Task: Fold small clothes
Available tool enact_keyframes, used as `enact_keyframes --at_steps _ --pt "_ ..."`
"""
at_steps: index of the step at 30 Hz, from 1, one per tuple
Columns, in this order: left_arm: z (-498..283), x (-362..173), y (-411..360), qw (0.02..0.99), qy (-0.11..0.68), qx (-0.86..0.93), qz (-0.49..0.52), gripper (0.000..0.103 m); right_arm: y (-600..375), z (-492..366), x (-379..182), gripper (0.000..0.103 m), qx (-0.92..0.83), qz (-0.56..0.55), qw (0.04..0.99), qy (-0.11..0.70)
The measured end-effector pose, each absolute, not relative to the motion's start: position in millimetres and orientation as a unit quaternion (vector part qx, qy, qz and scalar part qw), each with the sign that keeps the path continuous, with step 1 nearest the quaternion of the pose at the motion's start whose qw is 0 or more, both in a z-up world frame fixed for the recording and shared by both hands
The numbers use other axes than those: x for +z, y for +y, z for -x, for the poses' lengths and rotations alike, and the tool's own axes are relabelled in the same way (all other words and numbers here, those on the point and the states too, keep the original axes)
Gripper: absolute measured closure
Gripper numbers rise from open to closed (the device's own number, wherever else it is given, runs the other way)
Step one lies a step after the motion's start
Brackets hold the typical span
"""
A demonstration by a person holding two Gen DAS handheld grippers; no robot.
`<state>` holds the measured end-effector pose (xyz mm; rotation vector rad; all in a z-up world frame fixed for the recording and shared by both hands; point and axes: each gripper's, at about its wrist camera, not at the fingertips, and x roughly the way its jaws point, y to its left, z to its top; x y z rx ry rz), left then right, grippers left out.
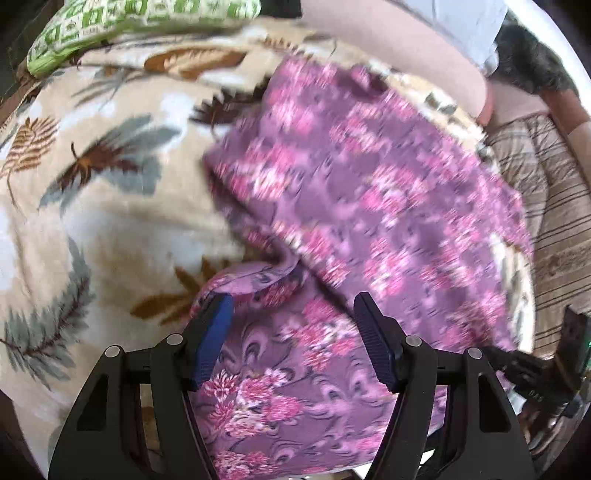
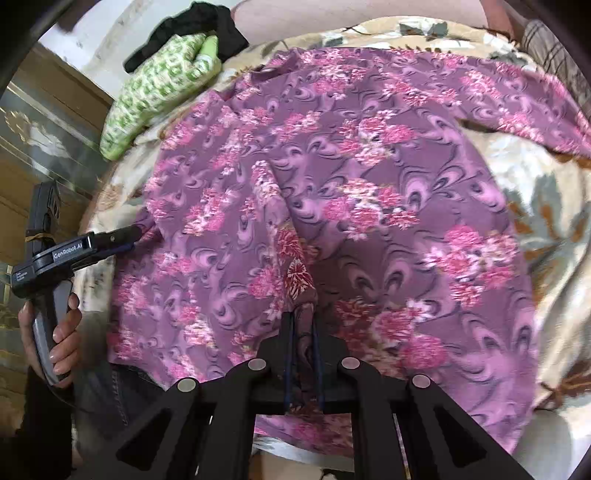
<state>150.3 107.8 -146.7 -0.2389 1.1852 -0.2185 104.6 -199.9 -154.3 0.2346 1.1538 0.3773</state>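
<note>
A purple garment with pink flowers [image 1: 369, 192] lies spread on a beige leaf-patterned blanket [image 1: 110, 221]. My left gripper [image 1: 291, 310] hovers over the garment's near edge, its blue-padded fingers wide apart; cloth lies under them but is not pinched. In the right wrist view the same garment [image 2: 369, 184] fills the middle. My right gripper [image 2: 303, 321] is shut on a raised fold of it, with cloth squeezed between the pads. The left gripper [image 2: 125, 236] also shows there, at the garment's left edge, held by a hand [image 2: 62, 332].
A green patterned pillow [image 2: 159, 92] and a black cloth [image 2: 195, 26] lie at the far side of the blanket [image 2: 554, 206]. A wooden cabinet [image 2: 44, 129] stands beyond the bed's left edge. Striped bedding [image 1: 554, 206] lies to the right of the blanket.
</note>
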Motion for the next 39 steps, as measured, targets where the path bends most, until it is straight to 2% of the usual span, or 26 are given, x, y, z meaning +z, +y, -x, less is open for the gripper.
enact_keyframes --at_steps 3,5,6,7,9,11,15,19,21,22,23,25,26,30,31,32,33,36,39 --pt "-164.0 -134.4 119.6 0.826 0.537 -0.098 0.141 0.035 -200.3 -102.9 -134.6 0.09 0.188 -0.13 0.833 0.504" --pt "-177.8 -129.4 129.6 0.829 0.529 -0.088 0.156 0.035 -198.1 -102.6 -116.3 0.08 0.198 -0.129 0.849 0.472" --pt "-186.1 -127.1 136.2 0.83 0.526 -0.081 0.164 0.035 -197.2 -101.4 -106.4 0.06 0.201 -0.127 0.859 0.453" --pt "-194.5 -125.1 142.7 0.832 0.523 -0.075 0.171 0.035 -196.5 -103.1 -95.8 0.03 0.204 -0.128 0.87 0.43" --pt "-205.2 -124.1 154.8 0.835 0.517 -0.059 0.175 0.035 -196.2 -106.9 -76.6 0.008 0.217 -0.142 0.883 0.39" --pt "-223.4 -130.6 167.7 0.833 0.525 -0.028 0.171 0.035 -191.2 -124.4 -65.0 0.008 0.242 -0.151 0.875 0.392" --pt "-256.5 -164.2 194.1 0.797 0.56 -0.004 0.226 0.035 -160.1 -179.4 -58.6 0.008 0.246 -0.152 0.865 0.41" --pt "-267.6 -185.3 196.5 0.784 0.567 -0.022 0.253 0.038 -119.8 -257.9 -55.1 0.01 0.278 -0.131 0.843 0.442" --pt "-269.4 -196.5 193.1 0.777 0.574 -0.029 0.259 0.05 -99.9 -297.3 -61.6 0.012 0.291 -0.123 0.825 0.468" --pt "-270.5 -201.7 194.1 0.77 0.577 -0.032 0.268 0.062 -90.3 -320.4 -68.4 0.016 0.283 -0.116 0.821 0.482" --pt "-270.5 -206.7 197.8 0.762 0.577 -0.031 0.291 0.065 -80.1 -345.4 -76.4 0.017 0.275 -0.112 0.815 0.498" --pt "-270.1 -207.1 203.1 0.755 0.571 -0.037 0.32 0.065 -65.1 -387.7 -97.0 0.03 0.277 -0.119 0.796 0.525" --pt "-271.3 -206.6 204.4 0.752 0.569 -0.048 0.33 0.065 -56.5 -408.3 -109.7 0.031 0.272 -0.118 0.787 0.541" --pt "-277.6 -214.8 201.2 0.739 0.564 -0.061 0.362 0.066 -16.0 -453.3 -161.9 0.047 0.256 -0.06 0.763 0.59" --pt "-280.0 -213.0 198.7 0.742 0.564 -0.06 0.357 0.081 -6.7 -454.3 -171.1 0.057 0.255 -0.038 0.761 0.595" --pt "-282.4 -211.1 196.8 0.743 0.565 -0.066 0.354 0.093 2.1 -453.9 -177.3 0.062 0.248 -0.013 0.764 0.595" --pt "-283.1 -209.0 197.2 0.741 0.563 -0.073 0.359 0.093 6.3 -452.7 -180.8 0.065 0.238 -0.004 0.769 0.593" --pt "-278.1 -192.6 205.0 0.76 0.537 -0.069 0.359 0.093 -2.4 -447.1 -166.2 0.083 0.246 -0.037 0.781 0.572" --pt "-276.7 -186.4 202.6 0.763 0.54 -0.066 0.348 0.093 -10.1 -441.2 -155.5 0.083 0.263 -0.046 0.774 0.574"
